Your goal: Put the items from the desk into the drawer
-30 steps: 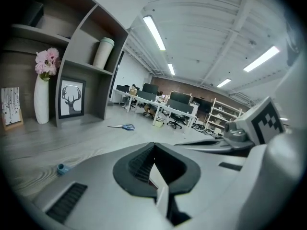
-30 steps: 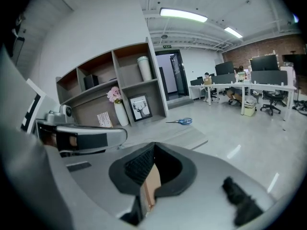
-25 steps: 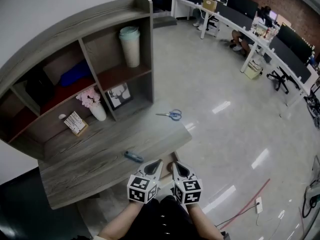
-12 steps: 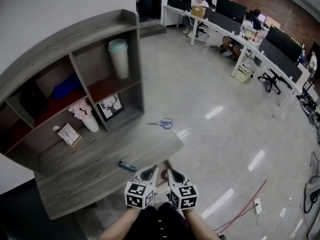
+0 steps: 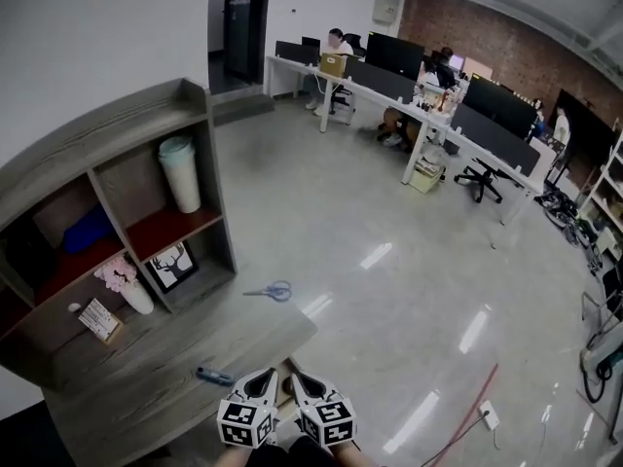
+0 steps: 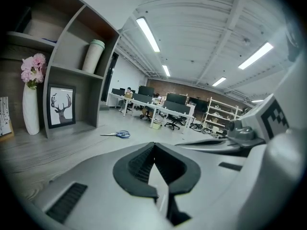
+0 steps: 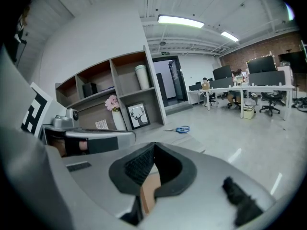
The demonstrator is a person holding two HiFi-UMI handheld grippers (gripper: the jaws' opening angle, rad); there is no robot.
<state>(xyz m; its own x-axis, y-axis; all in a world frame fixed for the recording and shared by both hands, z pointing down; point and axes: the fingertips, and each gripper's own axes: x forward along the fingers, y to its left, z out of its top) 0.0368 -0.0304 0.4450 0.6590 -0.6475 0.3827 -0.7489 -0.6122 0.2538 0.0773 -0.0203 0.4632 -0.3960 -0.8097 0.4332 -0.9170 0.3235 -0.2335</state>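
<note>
Blue-handled scissors (image 5: 273, 291) lie at the desk's (image 5: 146, 397) far right edge, also seen in the left gripper view (image 6: 116, 134) and the right gripper view (image 7: 178, 129). A small blue tool (image 5: 213, 376) lies near the desk's front edge, just left of my grippers. My left gripper (image 5: 264, 377) and right gripper (image 5: 296, 379) hang side by side at the front right corner of the desk. Both are shut and hold nothing, as the closed left gripper (image 6: 153, 145) and closed right gripper (image 7: 153, 146) show. A brown wooden part shows under the desk edge between them.
A shelf unit (image 5: 117, 134) stands on the desk's back with a tall cup (image 5: 181, 173), a deer picture (image 5: 171, 266), a flower vase (image 5: 127, 285) and a small card (image 5: 99, 319). Beyond are glossy floor, a red cable (image 5: 458, 412) and office desks with seated people.
The head view has swung upward, so the desk and both grippers now sit lower and further left in the picture. The grippers stay side by side and shut.
</note>
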